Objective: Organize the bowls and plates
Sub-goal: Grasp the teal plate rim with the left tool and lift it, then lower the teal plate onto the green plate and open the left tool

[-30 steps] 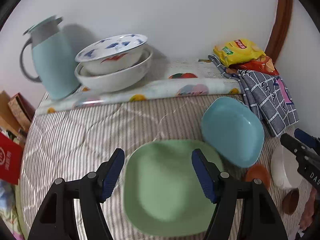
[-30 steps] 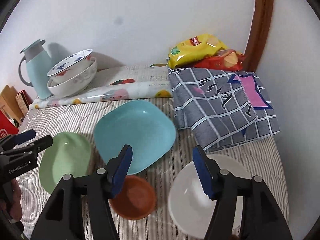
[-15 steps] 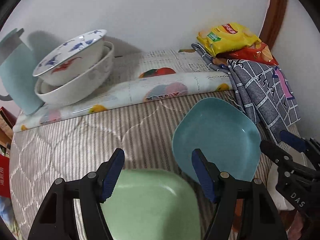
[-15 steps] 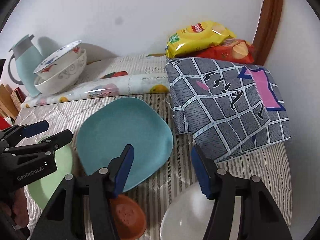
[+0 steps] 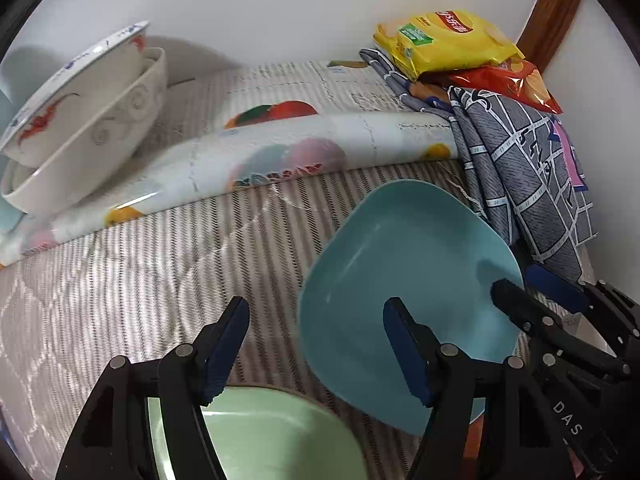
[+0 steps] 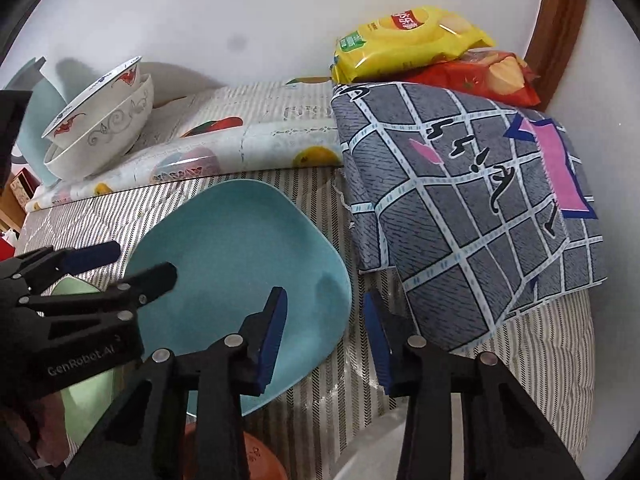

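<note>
L wrist view: left gripper (image 5: 316,344) jaws wide, holding nothing, above striped cloth; squarish teal plastic plate (image 5: 404,280) just right, pale green plate (image 5: 260,436) near. R wrist view: right gripper (image 6: 325,334) jaws just been closing, straddling teal plate's right rim, pads not pressing.

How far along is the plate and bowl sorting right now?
Done: two white bowls sit nested at the back. In hand: the right gripper, jaws just closing, straddles the blue plate's edge without pressing it yet; the left gripper is open, empty, beside that plate. Left: blue plate, green plate, orange bowl and another white dish still lie loose on the striped cloth.
</note>
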The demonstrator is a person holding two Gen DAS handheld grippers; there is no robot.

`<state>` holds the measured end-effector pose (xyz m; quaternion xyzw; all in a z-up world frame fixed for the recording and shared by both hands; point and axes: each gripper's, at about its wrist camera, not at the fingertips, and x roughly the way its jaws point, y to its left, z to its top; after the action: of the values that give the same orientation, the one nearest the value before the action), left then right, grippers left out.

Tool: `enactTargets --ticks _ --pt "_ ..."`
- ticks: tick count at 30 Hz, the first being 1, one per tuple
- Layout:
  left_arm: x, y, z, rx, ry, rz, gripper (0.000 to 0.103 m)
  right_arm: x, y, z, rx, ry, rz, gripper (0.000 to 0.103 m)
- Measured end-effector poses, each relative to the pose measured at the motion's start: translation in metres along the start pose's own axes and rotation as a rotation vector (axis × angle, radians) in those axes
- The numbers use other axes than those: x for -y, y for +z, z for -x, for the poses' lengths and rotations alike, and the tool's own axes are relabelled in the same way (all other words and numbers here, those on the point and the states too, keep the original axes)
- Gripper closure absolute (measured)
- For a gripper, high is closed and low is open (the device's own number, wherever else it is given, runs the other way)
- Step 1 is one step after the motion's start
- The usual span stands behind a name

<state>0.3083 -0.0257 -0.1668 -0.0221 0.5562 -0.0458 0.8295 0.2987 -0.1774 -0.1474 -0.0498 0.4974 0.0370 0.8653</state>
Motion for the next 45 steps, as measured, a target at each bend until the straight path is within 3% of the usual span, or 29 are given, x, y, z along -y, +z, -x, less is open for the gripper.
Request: enactTargets --ticks 2,6,15,21,30,45 --pt "0.002 0.001 -0.003 0.001 -0.003 -0.007 0.039 0.000 0.001 -0.003 -0.008 0.000 0.006 0.065" --pt "0.008 0.004 -0.014 -0.026 0.008 -0.031 0.063 0.000 0.001 -0.009 -0.026 -0.011 0.008 0.077" --pt "-0.003 0.007 -0.009 0.026 -0.008 -0.017 0.087 0.005 0.002 -0.010 0.005 -0.031 -0.016 0.093" --pt "-0.008 0.010 0.016 0.081 -0.031 -0.009 0.090 0.016 0.002 0.007 0.054 0.030 -0.076 0.095" --pt "-0.007 -0.002 0.068 0.137 -0.026 -0.014 0.090 0.005 0.002 0.056 0.130 0.041 -0.070 0.095" --pt "-0.015 -0.079 0.153 0.204 0.020 0.009 0.090 -0.030 -0.046 0.144 0.215 0.072 -0.032 0.095"
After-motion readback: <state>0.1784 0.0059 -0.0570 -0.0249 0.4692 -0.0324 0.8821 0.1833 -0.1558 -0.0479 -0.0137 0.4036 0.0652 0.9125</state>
